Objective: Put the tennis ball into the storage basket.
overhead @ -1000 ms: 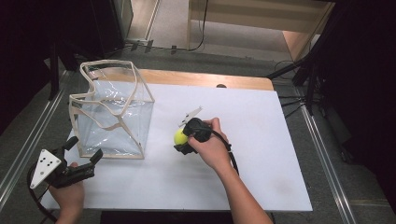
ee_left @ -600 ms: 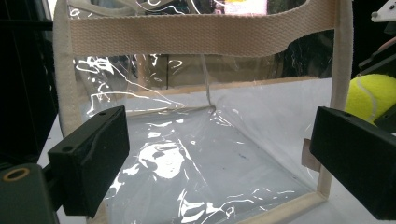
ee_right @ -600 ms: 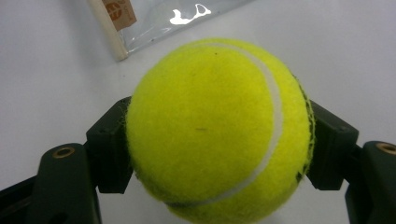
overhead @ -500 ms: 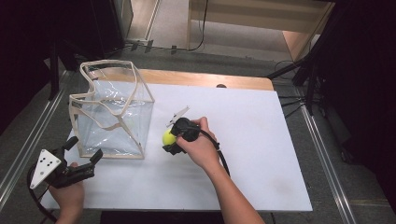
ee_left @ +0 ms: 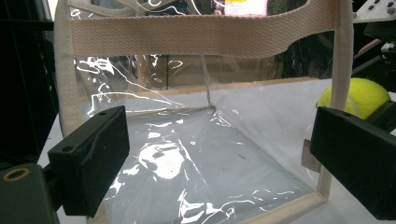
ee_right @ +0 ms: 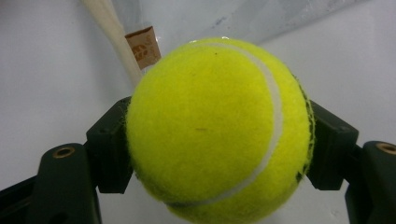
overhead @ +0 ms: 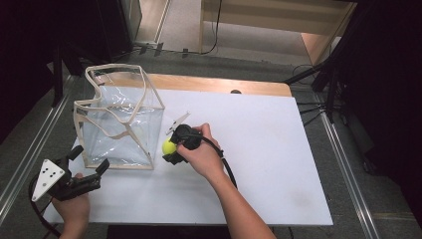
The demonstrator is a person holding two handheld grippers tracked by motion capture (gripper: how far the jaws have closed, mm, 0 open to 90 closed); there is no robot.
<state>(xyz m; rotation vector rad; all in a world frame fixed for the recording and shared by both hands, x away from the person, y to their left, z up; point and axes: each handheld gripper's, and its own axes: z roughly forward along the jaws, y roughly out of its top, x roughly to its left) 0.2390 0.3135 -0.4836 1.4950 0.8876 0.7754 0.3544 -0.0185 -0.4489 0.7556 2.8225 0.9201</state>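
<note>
A white counter carries the scene, its wooden back edge showing beyond the white sheet. On its left part stands a clear plastic tote bag with cream webbing trim and handles, upright and open at the top; in the left gripper view its transparent wall and a webbing band run across the frame.

The right gripper sits just beside the bag's near right corner, held in the person's right hand. Its fingers are clenched on a yellow-green tennis ball, pressing it from both sides, as the right gripper view shows. The ball seems to hang a little above the counter, though the high view is too coarse to be sure. It is outside the bag, close to the corner seam and a small brown label there.

The left gripper rests at the counter's near left edge, pointing at the bag, its fingers spread wide and released, with nothing between them.
</note>
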